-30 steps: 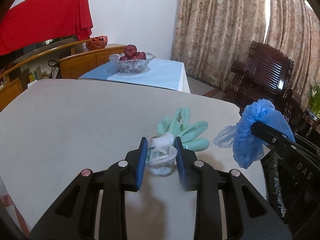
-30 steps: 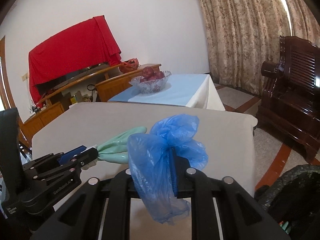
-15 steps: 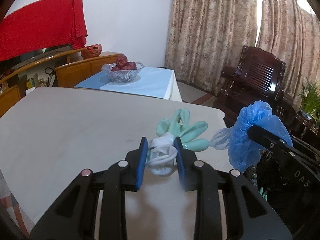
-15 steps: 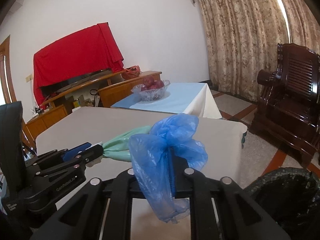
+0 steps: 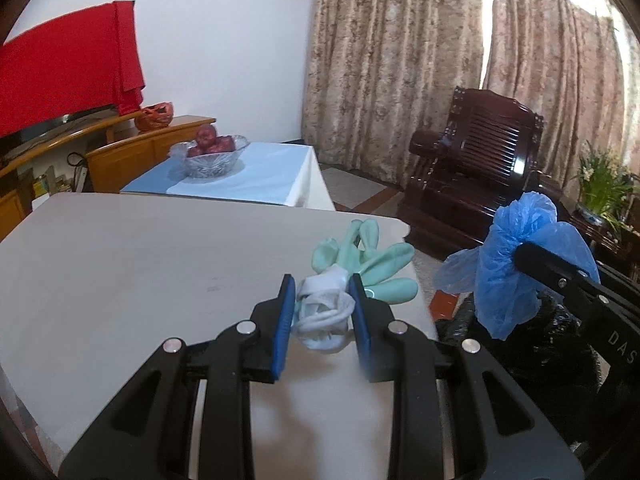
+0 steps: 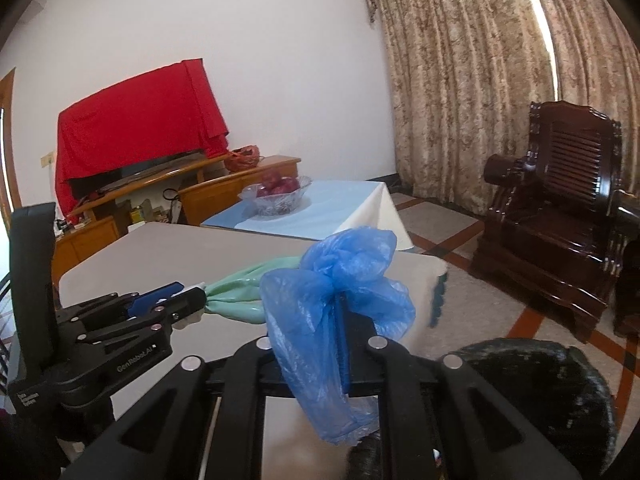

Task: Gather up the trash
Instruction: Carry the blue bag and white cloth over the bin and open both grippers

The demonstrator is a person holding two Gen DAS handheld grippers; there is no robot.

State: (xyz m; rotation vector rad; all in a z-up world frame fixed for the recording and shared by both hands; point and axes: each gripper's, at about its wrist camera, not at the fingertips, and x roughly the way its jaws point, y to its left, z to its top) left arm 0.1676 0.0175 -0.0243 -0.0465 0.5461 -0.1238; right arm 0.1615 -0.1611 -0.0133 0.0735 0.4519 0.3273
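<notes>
While both grippers carry trash, each is only partly visible. At the lower centre of the left wrist view, the left gripper (image 5: 322, 312) has its jaws clamped on a crumpled white wad (image 5: 324, 310), which looks like the cuff of the mint-green glove (image 5: 372, 260); whether wad and glove are one piece I cannot tell. The glove's fingers fan out just beyond the jaws, above the pale counter (image 5: 140, 272), near its right edge. Whether they touch the surface is hard to make out.

At the right of that view, the right gripper (image 5: 524, 254) reaches in, its tips buried in a blue plastic bag (image 5: 516, 264). In the right wrist view, the same bag (image 6: 336, 308) drapes over the right gripper (image 6: 342, 320) at lower centre and hides the gap, so only one blue pad shows. The jaws stand close together, pinching the bag.

At the lower right of the right wrist view sits a black-lined trash bin (image 6: 540, 384), its rim cut off by the frame edge and by the gripper body. The bag hangs beside it, left of its opening. The left gripper (image 6: 188, 300) shows at the left of this view, with the glove (image 6: 244, 300) trailing from its tips and partly hidden behind the bag.

In the background stand a glass bowl of red fruit (image 5: 210, 152) on a blue-clothed table, a dark wooden armchair (image 5: 472, 176), and a red cloth (image 6: 136, 124) over a screen.
</notes>
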